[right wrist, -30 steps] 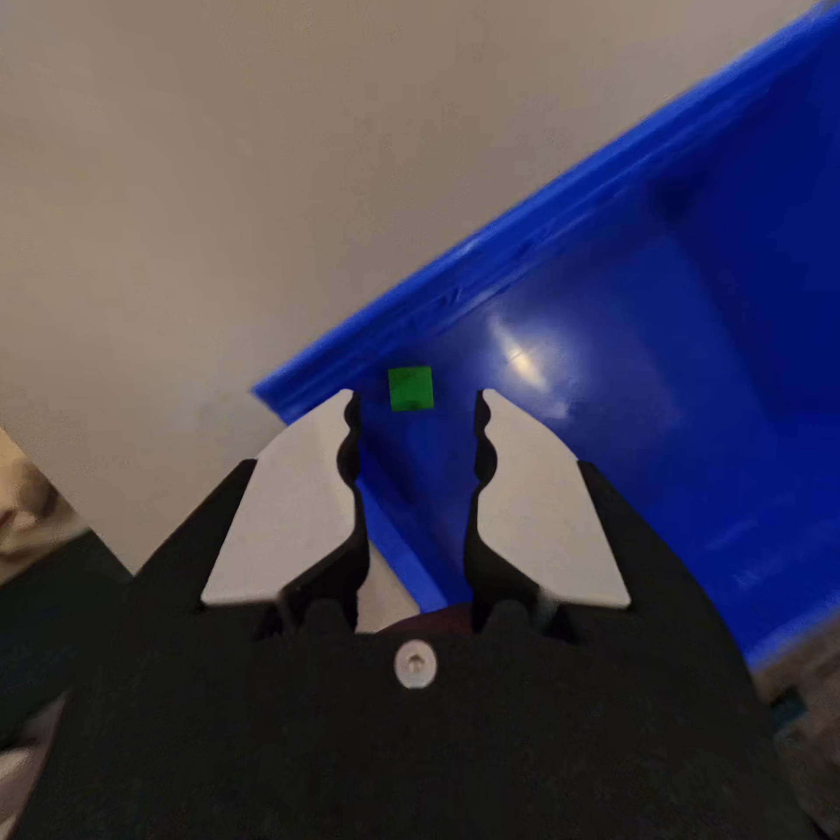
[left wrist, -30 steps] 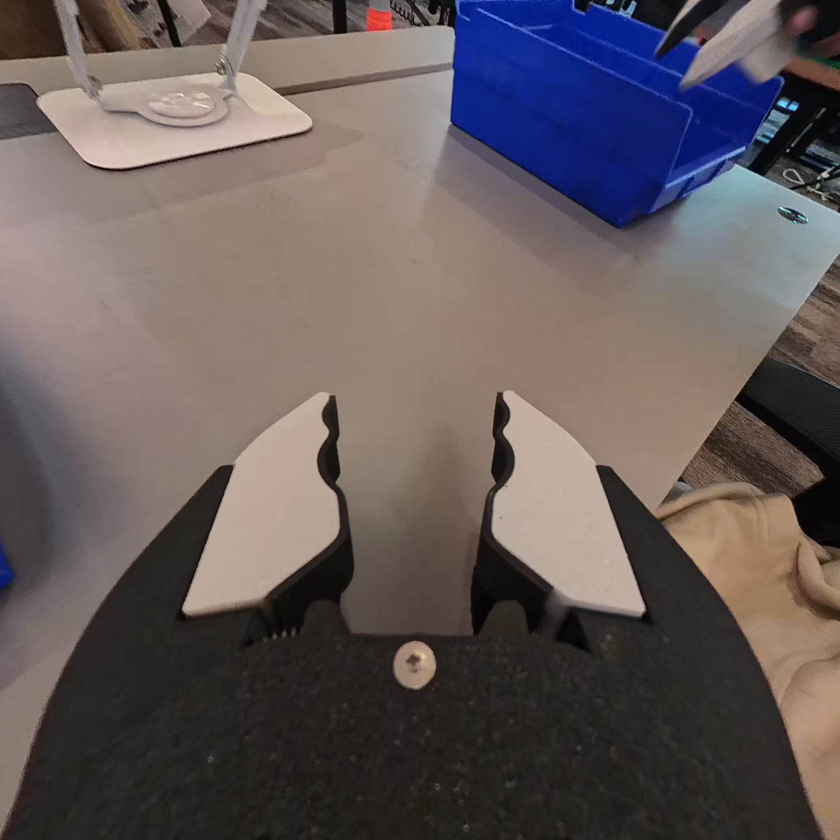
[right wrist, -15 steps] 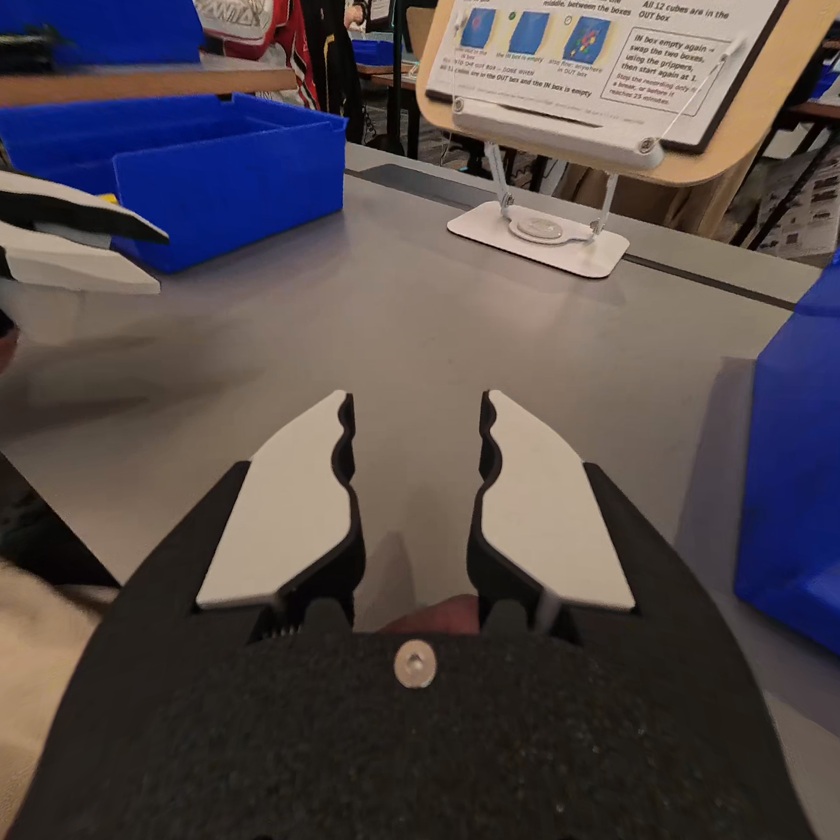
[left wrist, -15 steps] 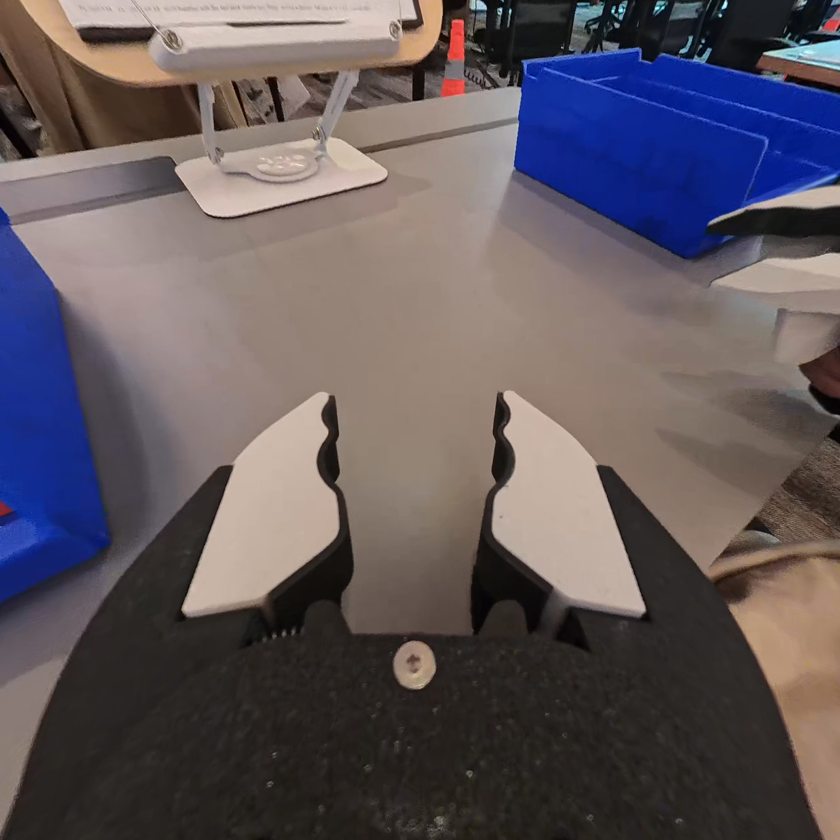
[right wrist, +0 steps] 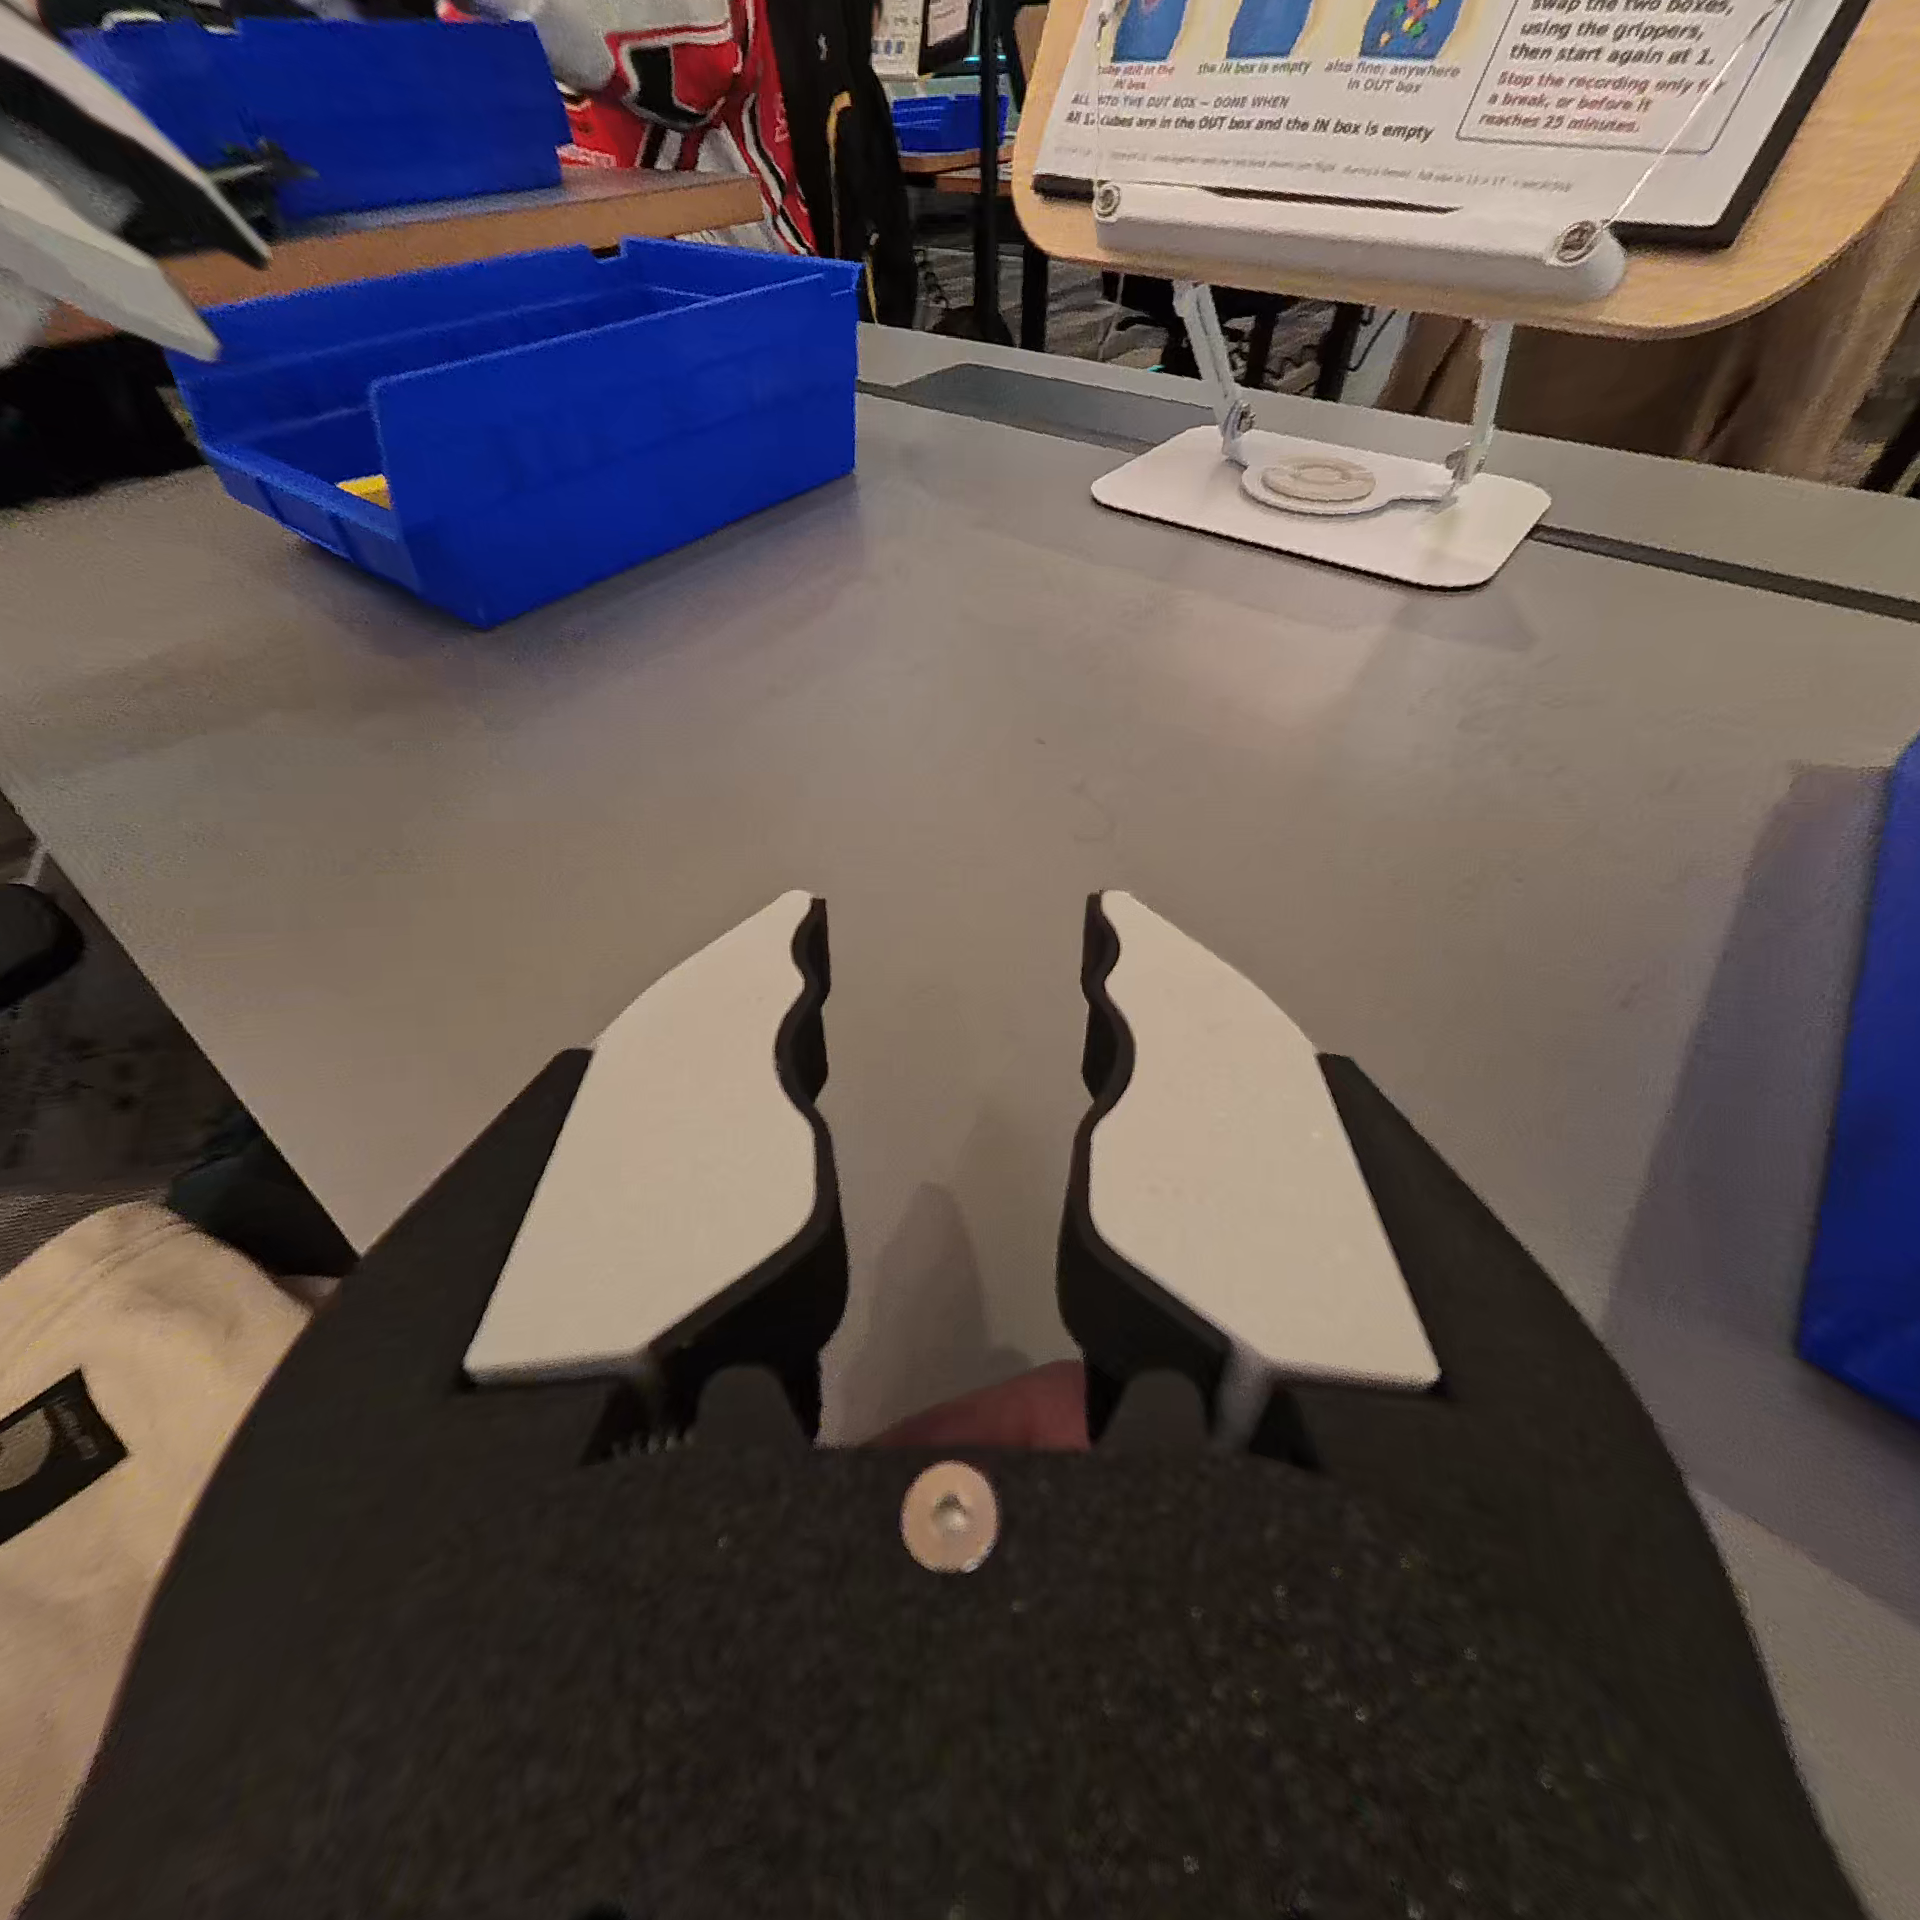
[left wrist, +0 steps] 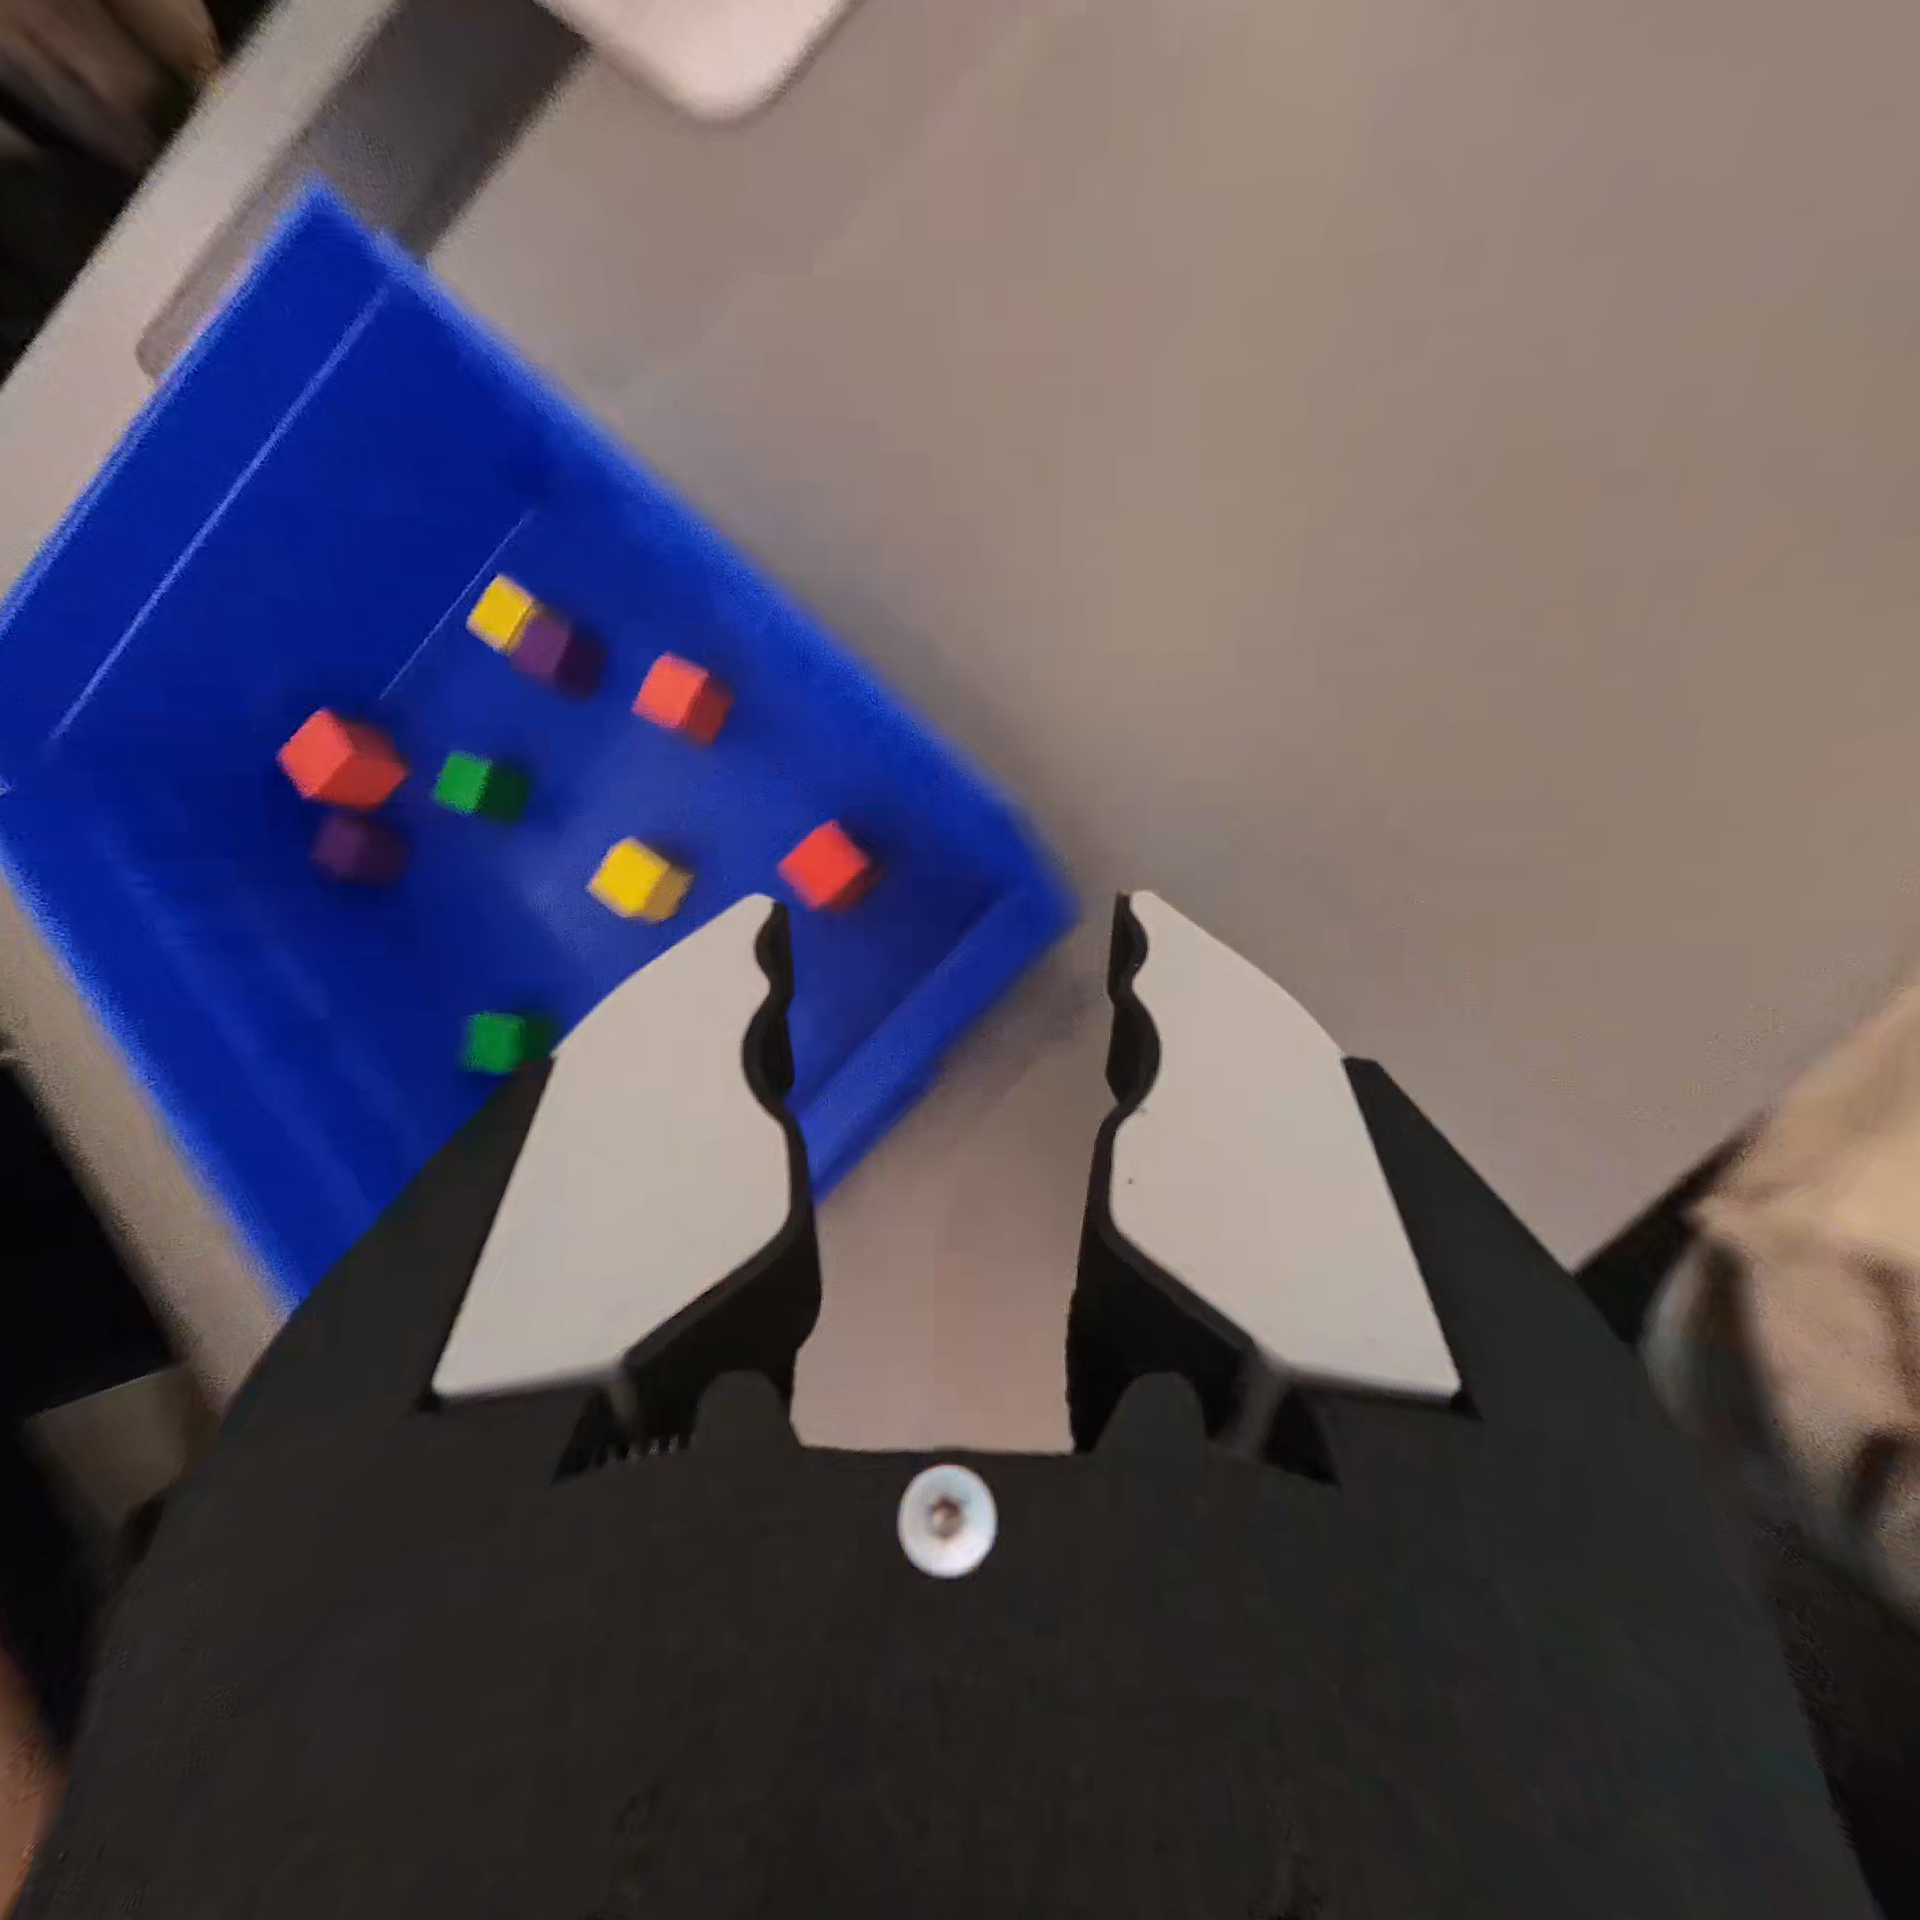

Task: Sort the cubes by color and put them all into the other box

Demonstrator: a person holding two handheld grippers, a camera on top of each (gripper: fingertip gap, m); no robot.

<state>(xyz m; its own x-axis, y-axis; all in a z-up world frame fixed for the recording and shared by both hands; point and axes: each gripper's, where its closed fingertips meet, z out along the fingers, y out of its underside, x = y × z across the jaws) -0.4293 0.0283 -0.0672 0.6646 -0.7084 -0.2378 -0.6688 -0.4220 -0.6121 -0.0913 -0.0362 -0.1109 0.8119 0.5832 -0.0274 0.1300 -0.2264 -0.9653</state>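
Observation:
In the left wrist view a blue box [left wrist: 935, 997] on the grey table [left wrist: 1351, 520] holds several loose cubes: red [left wrist: 341, 758], yellow [left wrist: 637, 878], green [left wrist: 478, 784] and purple [left wrist: 353, 847]. My left gripper [left wrist: 945, 914] is open and empty, looking down over the box's near right corner. The view is blurred. My right gripper [right wrist: 956, 904] is open and empty above the bare table [right wrist: 935, 727]. The same box [right wrist: 582, 447] stands at the far left in the right wrist view, with a yellow cube [right wrist: 364, 488] showing. The edge of the other blue box [right wrist: 1870, 1091] is at the right.
A white document stand [right wrist: 1320, 499] with an instruction board [right wrist: 1455, 156] is at the back of the table. The left gripper's fingers [right wrist: 73, 275] show at the upper left. A cream garment [right wrist: 104, 1403] lies at the near table edge. More blue bins [right wrist: 312, 104] sit on a farther desk.
My left gripper swung left and tilted down, so the box of cubes is now below it. My right gripper left the other box a second ago and has since barely moved.

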